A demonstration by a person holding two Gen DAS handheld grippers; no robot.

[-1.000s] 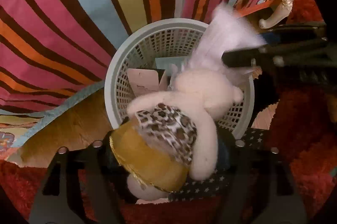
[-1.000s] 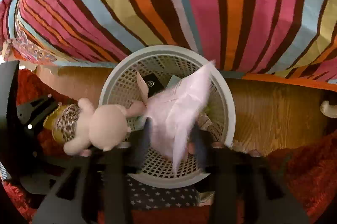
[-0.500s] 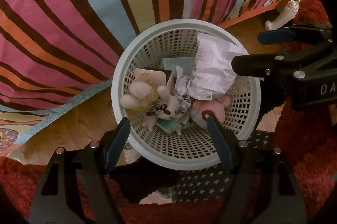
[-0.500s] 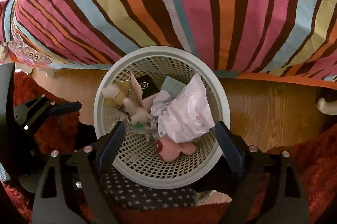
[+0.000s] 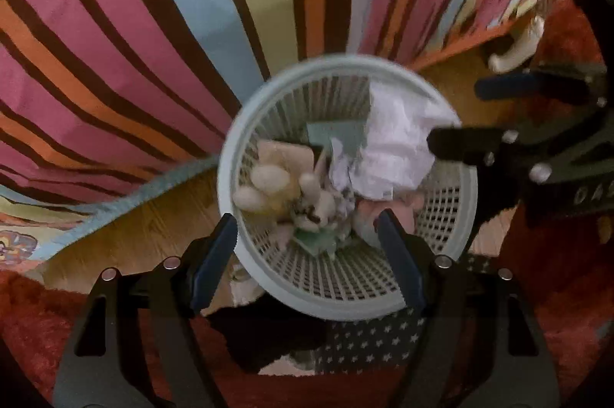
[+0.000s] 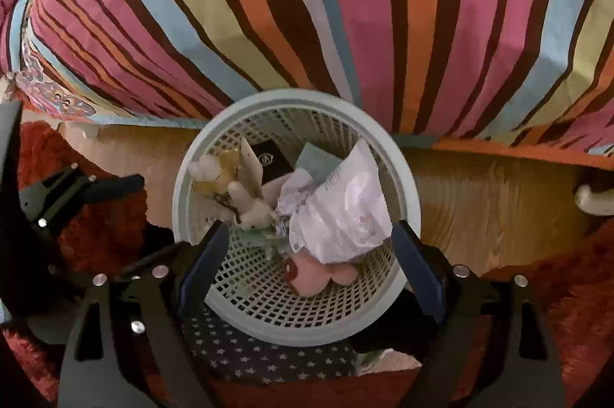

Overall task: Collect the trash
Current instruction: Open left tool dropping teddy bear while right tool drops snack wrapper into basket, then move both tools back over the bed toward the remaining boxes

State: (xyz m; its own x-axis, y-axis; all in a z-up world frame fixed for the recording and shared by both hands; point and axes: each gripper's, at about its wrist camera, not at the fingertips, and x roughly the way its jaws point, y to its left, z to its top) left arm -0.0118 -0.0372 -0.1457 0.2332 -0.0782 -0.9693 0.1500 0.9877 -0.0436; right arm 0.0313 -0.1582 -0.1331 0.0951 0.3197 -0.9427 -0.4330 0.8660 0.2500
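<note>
A pale blue lattice basket [image 5: 345, 304] [image 6: 412, 200] stands on the wood floor below both grippers. Inside lie a cream plush toy [image 5: 268, 183] [image 6: 249, 204], a white crinkled wrapper [image 5: 399, 147] [image 6: 345, 212], crumpled paper [image 5: 341, 170], a pink plush [image 6: 314, 277] and a black card [image 6: 272, 160]. My left gripper [image 5: 307, 235] is open and empty above the basket's near rim. My right gripper [image 6: 307, 250] is open and empty above the basket too; it also shows at the right of the left wrist view [image 5: 499, 124].
A striped bedcover [image 5: 153, 24] [image 6: 345, 5] hangs behind the basket. Red shaggy rug [image 5: 38, 312] [image 6: 575, 273] and a dark star-patterned cloth [image 5: 364, 342] [image 6: 261, 354] lie near the basket. A cream furniture leg [image 5: 514, 51] stands at the right.
My left gripper opened and dropped the cream plush toy into the basket. My right gripper opened and dropped the white wrapper in. Both grippers have since lifted a little.
</note>
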